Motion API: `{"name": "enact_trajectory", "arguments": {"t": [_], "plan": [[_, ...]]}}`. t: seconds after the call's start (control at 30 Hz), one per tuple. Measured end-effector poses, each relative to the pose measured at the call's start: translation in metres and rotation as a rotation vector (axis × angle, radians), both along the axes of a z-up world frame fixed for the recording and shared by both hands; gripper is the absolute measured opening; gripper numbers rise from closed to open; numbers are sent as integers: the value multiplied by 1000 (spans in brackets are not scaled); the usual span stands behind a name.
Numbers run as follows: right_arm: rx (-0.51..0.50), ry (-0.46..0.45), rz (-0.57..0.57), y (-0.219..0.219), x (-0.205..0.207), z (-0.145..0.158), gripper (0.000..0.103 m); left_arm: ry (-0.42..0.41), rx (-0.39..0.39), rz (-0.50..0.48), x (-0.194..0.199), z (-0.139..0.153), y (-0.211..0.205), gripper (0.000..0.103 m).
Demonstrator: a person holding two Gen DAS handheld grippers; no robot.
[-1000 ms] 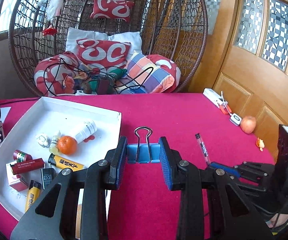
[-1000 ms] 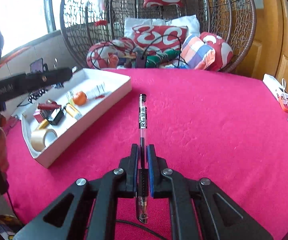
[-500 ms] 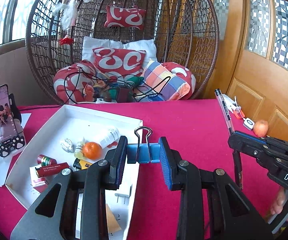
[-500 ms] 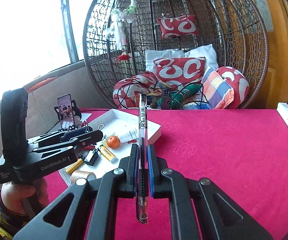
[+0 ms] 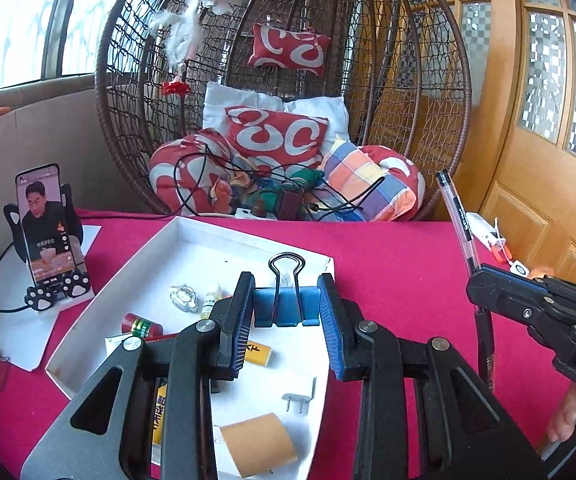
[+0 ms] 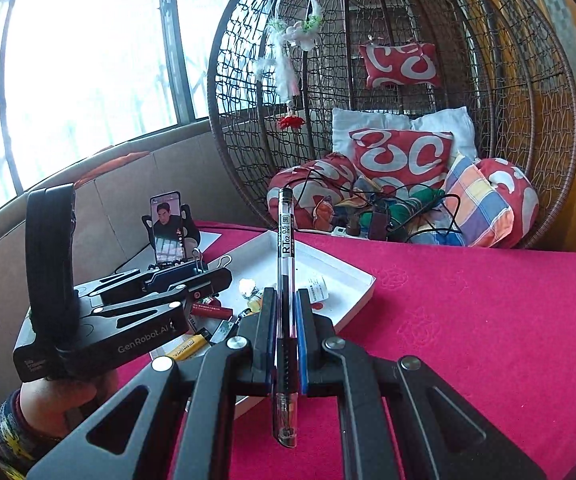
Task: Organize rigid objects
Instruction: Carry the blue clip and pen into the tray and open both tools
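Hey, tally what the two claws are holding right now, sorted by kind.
Blue metal binder clip, in the left claw: 1
Clear plastic gel pen, in the right claw: 1
Total: 2

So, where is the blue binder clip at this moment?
In the left wrist view the blue binder clip sits at centre, clamped between the fingers of the left gripper, held above the white tray, handles pointing up.
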State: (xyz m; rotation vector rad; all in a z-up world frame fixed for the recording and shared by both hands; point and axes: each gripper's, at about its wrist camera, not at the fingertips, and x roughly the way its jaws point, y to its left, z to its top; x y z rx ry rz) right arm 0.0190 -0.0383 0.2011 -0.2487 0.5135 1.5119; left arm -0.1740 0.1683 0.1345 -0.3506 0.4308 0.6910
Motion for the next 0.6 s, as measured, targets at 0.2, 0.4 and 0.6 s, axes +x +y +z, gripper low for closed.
{"name": "enact_trajectory", "arguments": {"t": [0.2, 0.4, 0.6], "plan": [[-34, 43, 40, 21, -7, -7, 6, -1, -19, 36, -13, -5, 13, 31], [-56, 65, 55, 43, -13, -10, 6, 20, -27, 77, -20, -12, 27, 31], [-99, 111, 63, 73, -14, -20, 6, 38, -41, 108, -23, -25, 49, 32]]}}
